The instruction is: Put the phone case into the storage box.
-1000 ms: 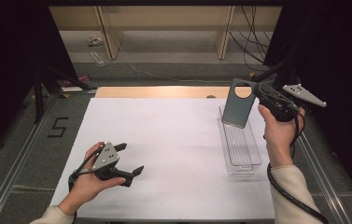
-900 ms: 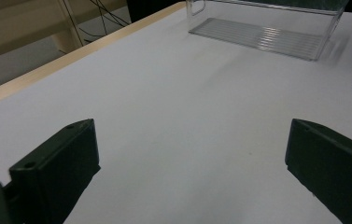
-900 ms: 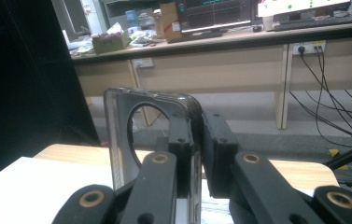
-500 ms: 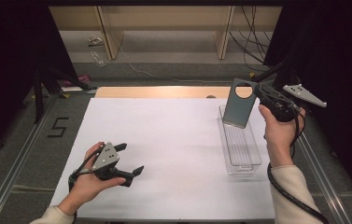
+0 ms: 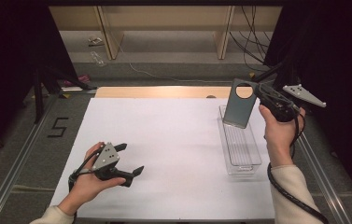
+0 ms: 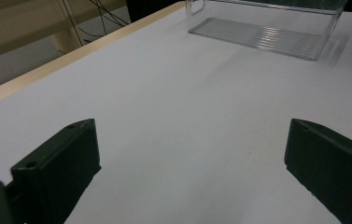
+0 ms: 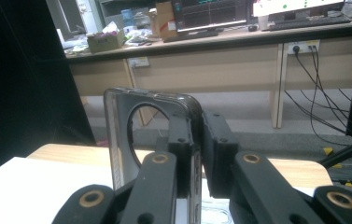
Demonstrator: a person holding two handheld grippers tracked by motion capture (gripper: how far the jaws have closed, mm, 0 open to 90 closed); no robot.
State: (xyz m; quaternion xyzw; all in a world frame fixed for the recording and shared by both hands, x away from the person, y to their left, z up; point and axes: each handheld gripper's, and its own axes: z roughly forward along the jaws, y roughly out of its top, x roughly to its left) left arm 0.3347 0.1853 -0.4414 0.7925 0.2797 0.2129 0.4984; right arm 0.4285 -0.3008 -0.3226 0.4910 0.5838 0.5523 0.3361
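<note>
right tool (image 5: 253, 91) is clamped on the top edge of my phone case (image 5: 237, 103), and held against the picture from a second ago almost nothing has shifted: the case hangs upright from the jaws at the same height, over the far end of the clear tray (image 5: 247, 161) that lies below and just nearer to me than the tool. i read that pause as the moment before lowering, so the carry looks done and the placing not yet begun. in the right tool's own view the case (image 7: 151, 126) sits edge-on between the two jaws, its round camera hole up top, the grip narrow and close to the rim.

left tool (image 5: 130, 160) rests on the white desk (image 5: 173, 140) in my other hand, jaws wide apart with nothing between them, and it too matches the earlier picture. from its view the tray (image 6: 262, 35) lies well ahead of it and off to one side, with nothing inside.

my judgement: the next move is a straight drop into the tray, keeping the case's lower edge inside the walls. the thin pinch near the rim could let the case swing or slip if i tilt, so i'd go down slowly and part the jaws only once it touches the ribbed floor.
</note>
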